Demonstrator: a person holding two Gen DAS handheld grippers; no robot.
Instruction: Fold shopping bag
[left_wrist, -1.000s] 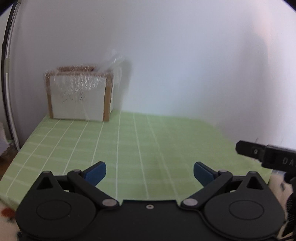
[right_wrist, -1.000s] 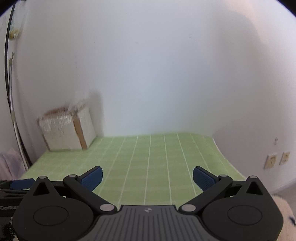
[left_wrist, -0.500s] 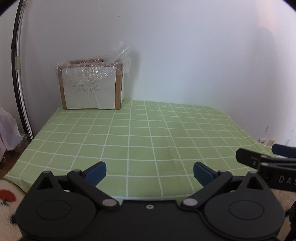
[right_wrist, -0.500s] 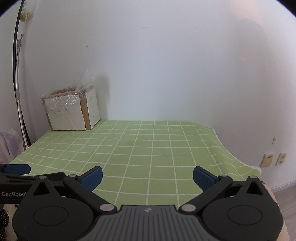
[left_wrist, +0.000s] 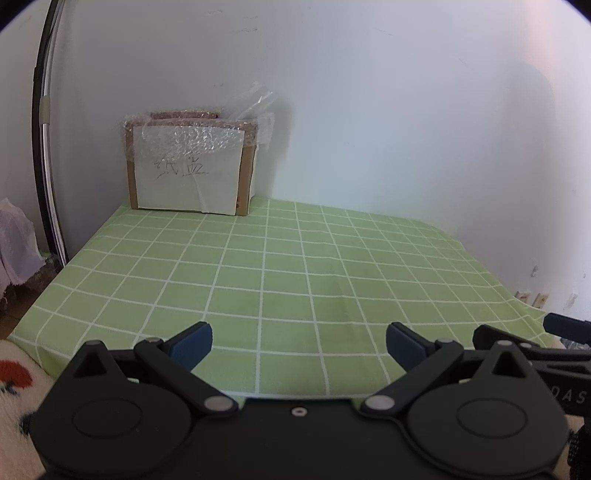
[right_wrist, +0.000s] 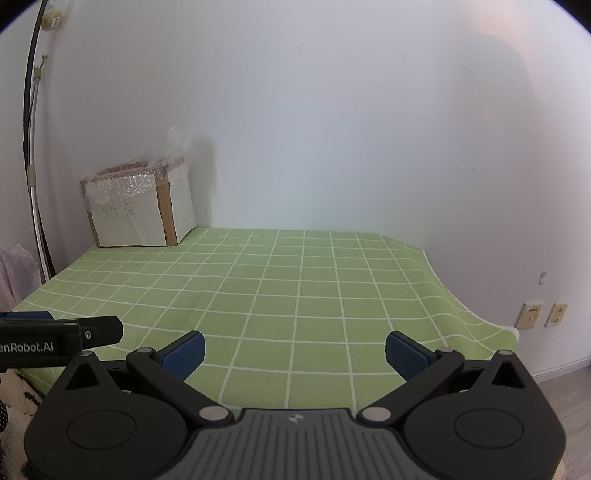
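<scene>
No shopping bag shows in either view. My left gripper (left_wrist: 298, 341) is open and empty, its blue pads wide apart above the near edge of the green checked tablecloth (left_wrist: 295, 266). My right gripper (right_wrist: 293, 350) is open and empty above the same cloth (right_wrist: 295, 288). The right gripper's finger shows at the right edge of the left wrist view (left_wrist: 565, 325). The left gripper's finger shows at the left edge of the right wrist view (right_wrist: 55, 334).
A cardboard box (left_wrist: 190, 166) with a white paper label and bubble wrap stands at the table's back left corner against the white wall, also in the right wrist view (right_wrist: 138, 206). A dark pole (left_wrist: 44, 147) rises at the left. Wall sockets (right_wrist: 543, 314) sit low at the right.
Both grippers have drawn back and tilted so more of the tablecloth shows. The box now looks smaller and farther. Both stay open.
</scene>
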